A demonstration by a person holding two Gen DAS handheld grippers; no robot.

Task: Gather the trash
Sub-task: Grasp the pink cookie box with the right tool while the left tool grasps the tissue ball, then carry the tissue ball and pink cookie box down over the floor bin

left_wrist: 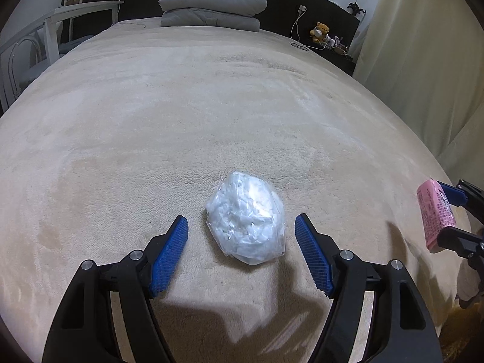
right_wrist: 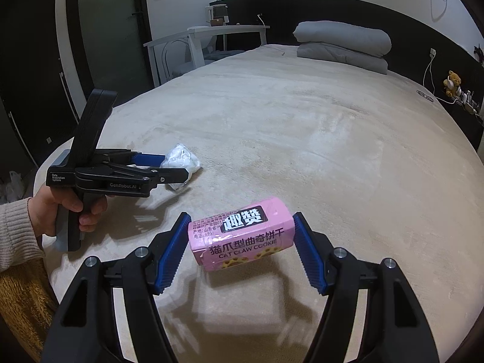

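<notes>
Room: bedroom, dim; beige plush bed cover (left_wrist: 181, 115) as the working surface, dark headboard (right_wrist: 348, 9) behind.
Left gripper (left_wrist: 242, 227): jaws standing apart, blue pads on either side of a crumpled clear plastic bag (left_wrist: 246, 220), not pressing on it; a gap shows on both sides.
Plastic bag: lying on the cover near the foot end; in the right wrist view (right_wrist: 181, 158) seen between the left gripper's fingers (right_wrist: 174, 169), which sit low over the cover.
Left hand (right_wrist: 63, 208): wrapped round the handle, knit sleeve (right_wrist: 15, 230) at the wrist.
Right gripper (right_wrist: 242, 233): closed on a pink cookie box (right_wrist: 242, 233), pads against its two short ends; box raised clear of the cover, its shadow on the fabric below.
Cookie box from the left wrist view (left_wrist: 435, 214): at the far right, near the bed's edge, well apart from the bag.
Edges: foot edge of the bed close under both grippers; left edge curves past a white table (right_wrist: 211, 34) and a chair (right_wrist: 172, 57); right edge meets a pale curtain (left_wrist: 423, 60).
Open room: wide bare stretch of cover between the bag and the head end.
Head end: two folded grey quilts (left_wrist: 211, 6) stacked at the headboard; teddy bear (left_wrist: 320, 31) and white cable (left_wrist: 295, 27) on the dark ledge beside.
</notes>
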